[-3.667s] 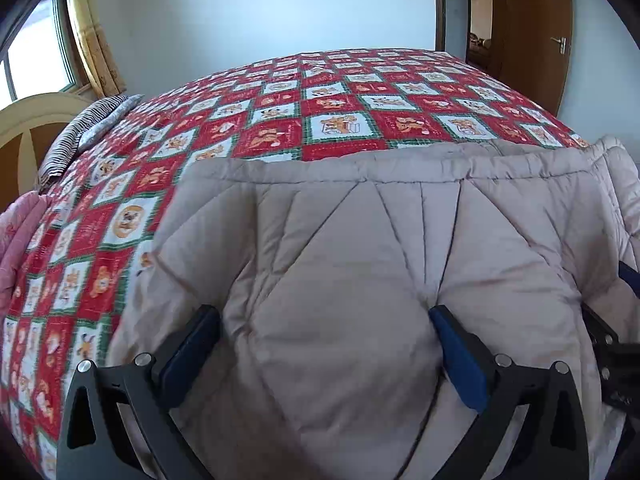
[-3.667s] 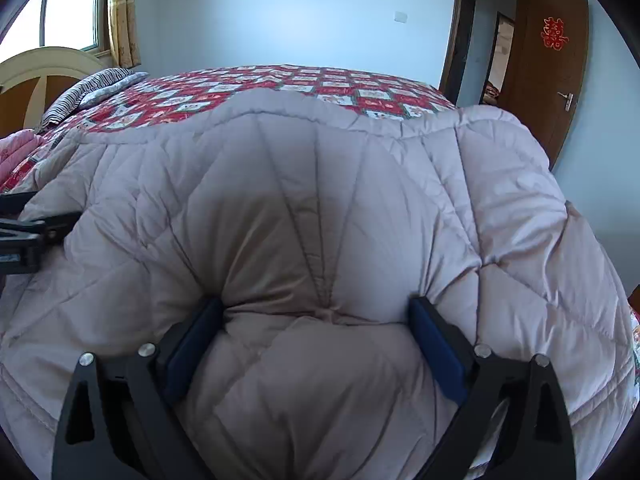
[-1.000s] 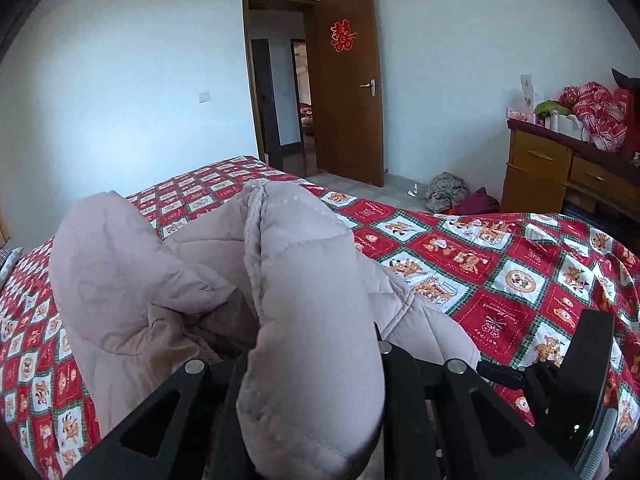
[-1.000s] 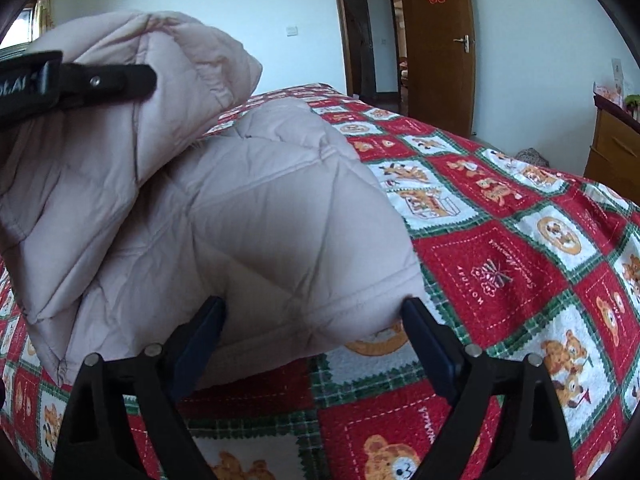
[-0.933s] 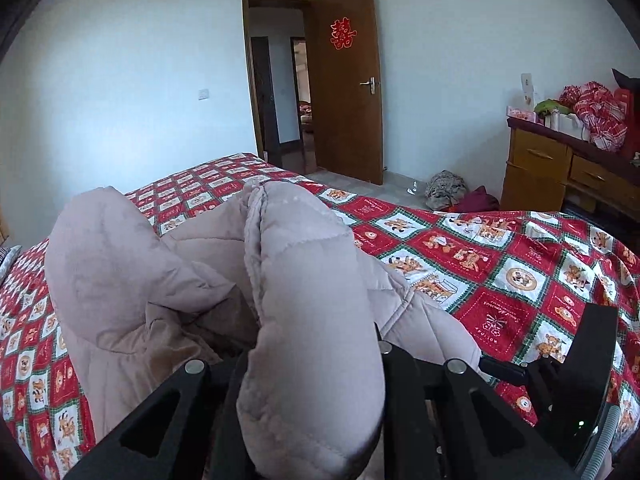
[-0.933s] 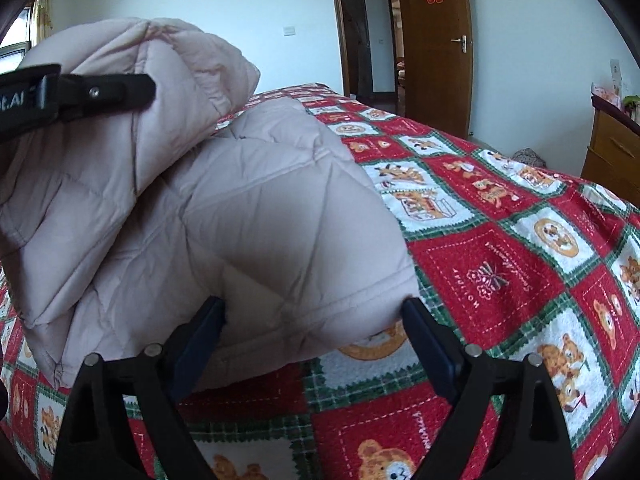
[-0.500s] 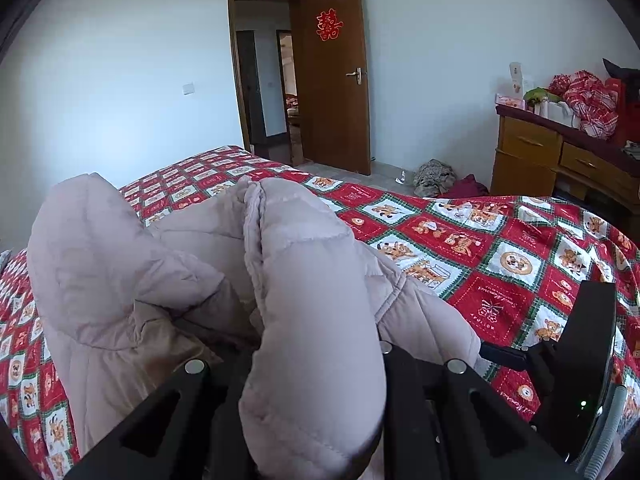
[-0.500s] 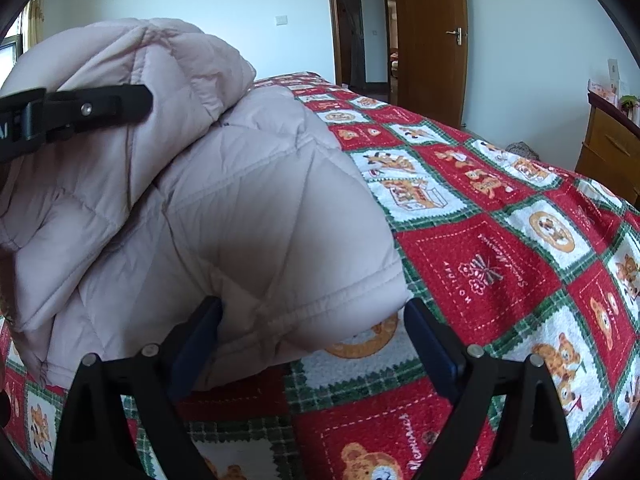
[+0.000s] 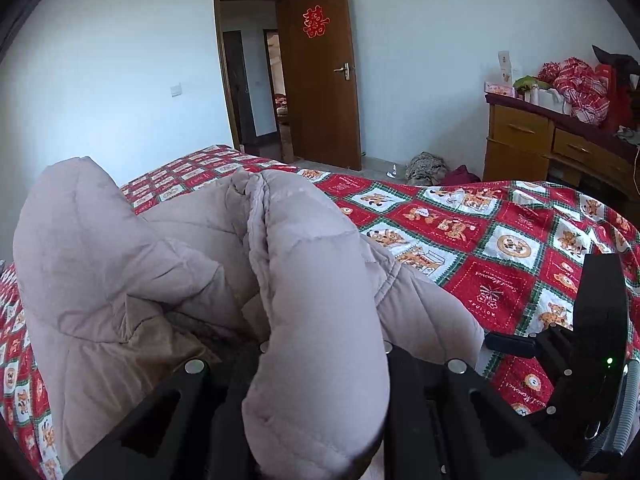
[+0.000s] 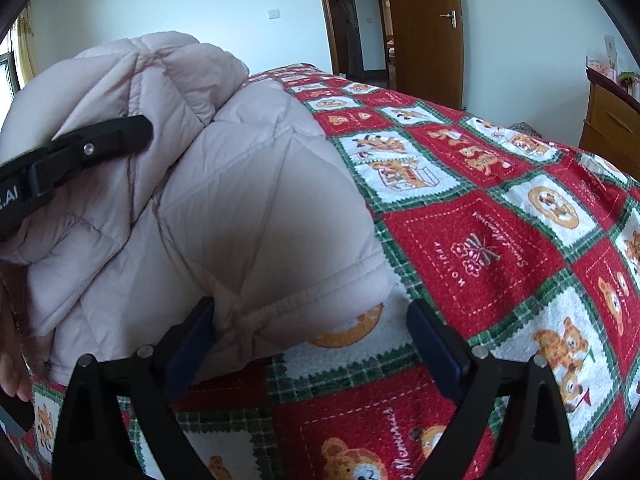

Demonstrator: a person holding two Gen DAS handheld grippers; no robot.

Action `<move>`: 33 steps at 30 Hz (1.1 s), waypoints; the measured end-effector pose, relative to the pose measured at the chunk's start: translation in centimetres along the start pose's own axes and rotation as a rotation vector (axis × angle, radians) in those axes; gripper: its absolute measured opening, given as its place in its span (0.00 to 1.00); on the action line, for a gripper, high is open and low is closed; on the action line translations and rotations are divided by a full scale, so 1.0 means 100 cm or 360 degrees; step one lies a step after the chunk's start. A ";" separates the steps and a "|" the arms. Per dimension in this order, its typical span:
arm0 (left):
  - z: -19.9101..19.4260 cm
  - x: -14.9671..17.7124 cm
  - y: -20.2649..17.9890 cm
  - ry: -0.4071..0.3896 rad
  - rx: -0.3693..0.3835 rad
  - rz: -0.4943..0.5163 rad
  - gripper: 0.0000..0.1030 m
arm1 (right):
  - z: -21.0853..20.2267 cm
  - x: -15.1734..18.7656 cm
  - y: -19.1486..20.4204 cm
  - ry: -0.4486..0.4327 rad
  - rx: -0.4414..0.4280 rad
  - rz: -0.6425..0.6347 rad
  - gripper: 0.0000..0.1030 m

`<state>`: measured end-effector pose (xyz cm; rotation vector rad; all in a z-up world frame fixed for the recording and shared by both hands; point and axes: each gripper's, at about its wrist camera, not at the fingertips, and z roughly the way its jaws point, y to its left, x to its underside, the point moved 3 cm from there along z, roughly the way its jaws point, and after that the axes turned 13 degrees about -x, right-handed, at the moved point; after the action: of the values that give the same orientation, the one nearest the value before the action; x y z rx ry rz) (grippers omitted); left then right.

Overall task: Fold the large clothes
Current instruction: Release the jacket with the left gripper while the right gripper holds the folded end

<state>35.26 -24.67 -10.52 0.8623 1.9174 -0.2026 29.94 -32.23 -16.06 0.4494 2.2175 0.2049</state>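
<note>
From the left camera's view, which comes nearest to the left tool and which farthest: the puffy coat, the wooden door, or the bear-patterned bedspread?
1. Puffy coat, clamped in the left tool.
2. Bear-patterned bedspread, spreading rightward beyond.
3. Wooden door, against the far wall.

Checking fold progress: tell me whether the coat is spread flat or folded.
Partly folded: the coat is bunched double on the bed, one thick fold clamped in the left gripper.
</note>
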 end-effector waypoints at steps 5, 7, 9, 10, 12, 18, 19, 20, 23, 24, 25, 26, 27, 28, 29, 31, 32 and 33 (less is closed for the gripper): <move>-0.006 0.002 -0.002 -0.0021 -0.0039 0.0019 0.23 | 0.002 0.000 0.001 0.0016 0.0027 -0.0017 0.94; -0.020 -0.003 -0.003 -0.0057 -0.0080 0.0015 0.30 | 0.003 0.001 0.002 0.0022 0.0037 -0.0024 0.95; -0.050 -0.007 -0.009 -0.0202 -0.0087 0.0022 0.48 | 0.003 0.001 0.002 0.0025 0.0043 -0.0027 0.95; -0.066 -0.008 -0.010 -0.0284 -0.0096 0.0022 0.63 | 0.003 0.001 0.002 0.0026 0.0041 -0.0027 0.95; -0.104 -0.005 -0.006 -0.0471 -0.0176 0.0008 0.88 | 0.003 0.001 0.001 0.0026 0.0038 -0.0026 0.95; -0.121 0.026 0.120 -0.0489 -0.0808 -0.0503 0.94 | 0.003 0.002 0.003 0.0024 0.0046 -0.0038 0.95; -0.118 0.038 0.153 -0.0439 -0.0900 -0.0697 0.95 | 0.003 0.001 0.003 0.0024 0.0047 -0.0039 0.95; -0.110 0.053 0.187 -0.0364 -0.0971 -0.0922 0.95 | 0.003 0.001 0.003 0.0023 0.0048 -0.0040 0.95; -0.052 0.098 0.255 0.0062 -0.0904 -0.1390 0.94 | 0.004 0.001 0.004 0.0024 0.0058 -0.0053 0.95; -0.031 0.107 0.262 0.0182 -0.0833 -0.1443 0.94 | 0.004 0.001 0.005 0.0025 0.0063 -0.0060 0.95; -0.012 0.113 0.263 0.0275 -0.0749 -0.1481 0.94 | 0.004 0.002 0.005 0.0026 0.0068 -0.0067 0.95; -0.001 0.112 0.259 0.0286 -0.0674 -0.1499 0.94 | 0.004 0.002 0.006 0.0026 0.0072 -0.0073 0.95; 0.003 0.107 0.253 0.0269 -0.0650 -0.1500 0.94 | 0.004 0.002 0.006 0.0023 0.0073 -0.0076 0.95; 0.003 0.099 0.245 0.0225 -0.0643 -0.1479 0.94 | 0.004 0.002 0.006 0.0019 0.0071 -0.0075 0.95; 0.003 0.085 0.234 0.0155 -0.0592 -0.1431 0.94 | 0.003 0.002 0.006 0.0015 0.0064 -0.0072 0.95; 0.006 0.057 0.204 0.0081 -0.0512 -0.1230 0.94 | -0.001 0.002 0.004 -0.0007 0.0034 -0.0049 0.95; 0.011 0.039 0.182 0.0055 -0.0467 -0.1073 0.94 | -0.006 0.002 0.003 -0.0033 0.0019 -0.0034 0.95; 0.015 0.025 0.163 0.0040 -0.0427 -0.0919 0.94 | -0.012 0.001 0.001 -0.0073 0.0008 -0.0023 0.95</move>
<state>46.18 -12.29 -9.83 0.1202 2.1175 -0.2695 28.98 -32.05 -15.34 0.4367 2.1760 0.1799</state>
